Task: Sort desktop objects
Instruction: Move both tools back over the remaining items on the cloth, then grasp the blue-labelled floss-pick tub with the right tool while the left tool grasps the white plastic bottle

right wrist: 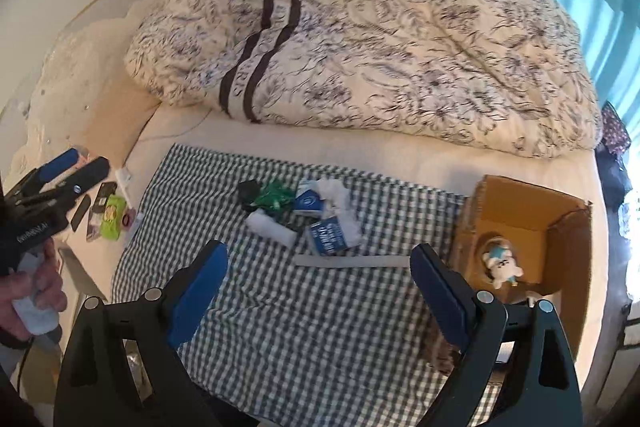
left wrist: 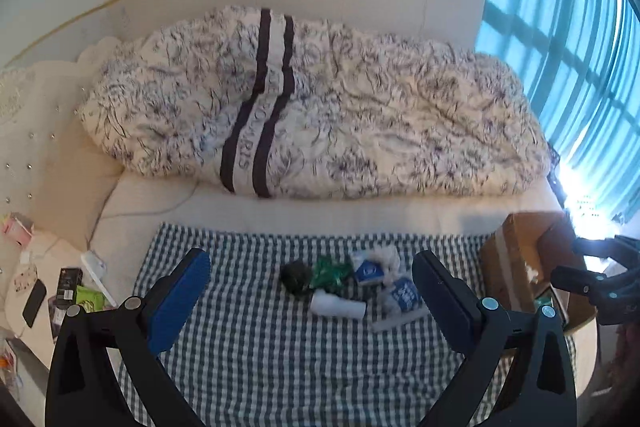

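Right wrist view: both grippers' fingers (right wrist: 436, 283) spread wide, empty, above bare checkered cloth (right wrist: 300, 307) beside cardboard box (right wrist: 560, 227).

Both tools were matte black plastic. The left gripper (left wrist: 311, 281) carried one bright blue ribbed pad and one dark pad, with round silver screws at the finger joints. The right gripper (right wrist: 319, 273) looked the same. The left tool's body bore small white lettering, too blurred to read, and a hand (right wrist: 30, 291) wrapped its pale handle.
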A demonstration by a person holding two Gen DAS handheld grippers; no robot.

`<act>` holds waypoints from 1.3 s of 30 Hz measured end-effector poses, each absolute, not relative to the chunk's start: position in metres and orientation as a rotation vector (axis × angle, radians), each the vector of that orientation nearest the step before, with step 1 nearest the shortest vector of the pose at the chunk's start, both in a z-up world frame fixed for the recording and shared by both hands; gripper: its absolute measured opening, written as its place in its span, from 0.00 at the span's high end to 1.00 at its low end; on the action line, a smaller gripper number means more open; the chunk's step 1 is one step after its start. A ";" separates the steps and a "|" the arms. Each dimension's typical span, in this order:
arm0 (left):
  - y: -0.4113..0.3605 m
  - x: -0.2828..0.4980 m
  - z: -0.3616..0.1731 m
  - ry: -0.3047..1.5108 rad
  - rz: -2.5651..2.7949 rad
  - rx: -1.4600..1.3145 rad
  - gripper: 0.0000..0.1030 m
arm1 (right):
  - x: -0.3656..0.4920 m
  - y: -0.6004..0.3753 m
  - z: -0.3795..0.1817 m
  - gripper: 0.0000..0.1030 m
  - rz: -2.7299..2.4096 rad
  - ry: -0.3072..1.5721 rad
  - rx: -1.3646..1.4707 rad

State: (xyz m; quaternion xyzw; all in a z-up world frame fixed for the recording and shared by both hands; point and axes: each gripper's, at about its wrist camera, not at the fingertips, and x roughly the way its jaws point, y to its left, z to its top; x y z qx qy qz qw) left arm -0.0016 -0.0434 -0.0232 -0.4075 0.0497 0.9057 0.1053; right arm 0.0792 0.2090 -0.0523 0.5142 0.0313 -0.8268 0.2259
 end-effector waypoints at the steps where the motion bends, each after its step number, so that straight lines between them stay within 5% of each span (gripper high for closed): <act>1: -0.042 -0.002 -0.027 0.156 2.661 -1.207 0.00 | 0.079 0.206 -0.055 0.10 -2.272 0.093 1.426; 39: -0.005 -0.086 -0.261 0.193 2.296 -1.670 0.00 | -0.016 0.153 -0.267 0.10 -1.989 0.233 1.753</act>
